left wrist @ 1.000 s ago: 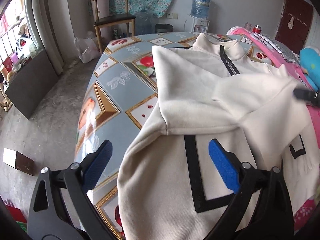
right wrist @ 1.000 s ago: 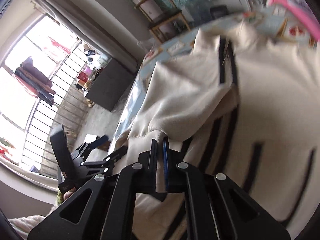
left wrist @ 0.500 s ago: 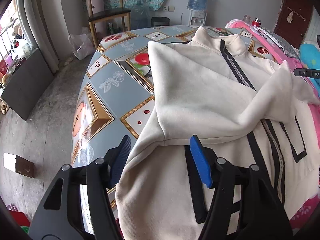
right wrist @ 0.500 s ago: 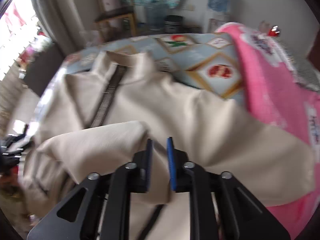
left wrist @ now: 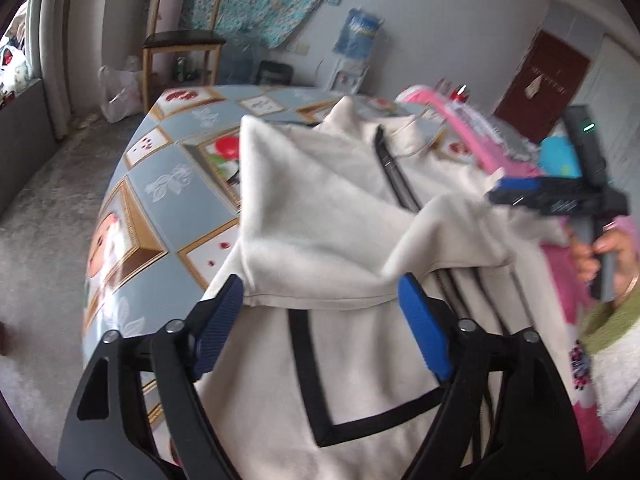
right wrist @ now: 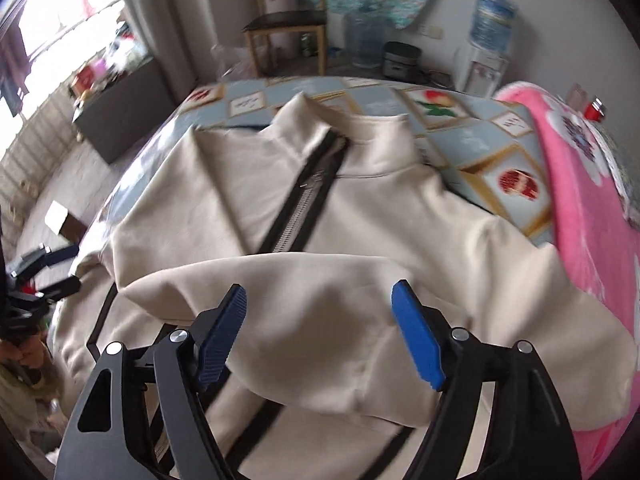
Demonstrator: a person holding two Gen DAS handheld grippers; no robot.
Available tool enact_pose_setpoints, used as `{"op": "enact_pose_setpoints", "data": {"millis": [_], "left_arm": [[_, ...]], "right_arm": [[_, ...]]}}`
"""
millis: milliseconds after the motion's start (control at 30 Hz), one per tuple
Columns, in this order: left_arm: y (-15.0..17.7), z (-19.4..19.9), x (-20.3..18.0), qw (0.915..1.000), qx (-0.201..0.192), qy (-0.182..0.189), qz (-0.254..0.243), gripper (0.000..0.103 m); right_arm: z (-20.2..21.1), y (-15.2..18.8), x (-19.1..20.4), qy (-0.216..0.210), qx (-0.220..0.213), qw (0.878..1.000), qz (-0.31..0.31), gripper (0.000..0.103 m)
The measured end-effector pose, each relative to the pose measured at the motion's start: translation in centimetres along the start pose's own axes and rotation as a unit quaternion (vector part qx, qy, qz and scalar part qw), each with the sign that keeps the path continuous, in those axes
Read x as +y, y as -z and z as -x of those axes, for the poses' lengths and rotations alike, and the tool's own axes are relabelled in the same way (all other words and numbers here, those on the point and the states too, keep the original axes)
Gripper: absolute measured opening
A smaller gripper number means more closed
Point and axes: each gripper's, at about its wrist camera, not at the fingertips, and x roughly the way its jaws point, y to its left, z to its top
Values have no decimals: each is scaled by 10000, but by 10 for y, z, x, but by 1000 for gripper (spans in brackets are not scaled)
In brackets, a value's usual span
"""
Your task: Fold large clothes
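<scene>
Since a second ago the right gripper (right wrist: 319,332) has let go of the sleeve it pinched and swung round from the window side to face the collar; its jaws are now apart and opening, hovering above the cloth with nothing pressed between the pads; the left gripper (left wrist: 320,326) has barely shifted, its jaws likewise apart and opening over the folded sleeve edge, gripping nothing.

Around the work: in the left wrist view a wooden chair (left wrist: 182,36) stands at eleven o'clock against the wall, a water dispenser (left wrist: 352,56) at one o'clock, a dark red door (left wrist: 540,76) at two o'clock; a pink blanket (right wrist: 580,208) lies at three o'clock in the right wrist view, touching the jacket's right side; a small box (right wrist: 62,220) sits on the floor at nine o'clock. Nothing stands between either gripper and the cloth.

The cream jacket (right wrist: 248,184) lies front-up on the patterned table (left wrist: 168,184), collar at twelve o'clock, black zipper (right wrist: 304,196) closed up the middle, black outlined rectangles on the lower front; both sleeves are folded inward across the chest, the left one (left wrist: 320,216) lying over the zipper.

Count: one jacket, two sleeves, two grippers, one chair, one dispenser; a person's hand (left wrist: 604,252) grips the right handle at three o'clock.
</scene>
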Motion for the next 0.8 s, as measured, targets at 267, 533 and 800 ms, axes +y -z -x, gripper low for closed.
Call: {"op": "enact_pose_setpoints", "data": {"millis": [267, 533, 800], "left_arm": [[-1, 18, -2, 9971, -252, 715, -90, 85], [12, -14, -53, 9215, -273, -3322, -1995, 85], [30, -32, -66, 8994, -306, -3692, -2322, 85]], "right_arm": [[-19, 29, 32, 817, 330, 9929, 797, 74], [-29, 39, 5, 1001, 472, 9923, 555, 74], [-25, 42, 11, 1302, 453, 9882, 663, 74]]}}
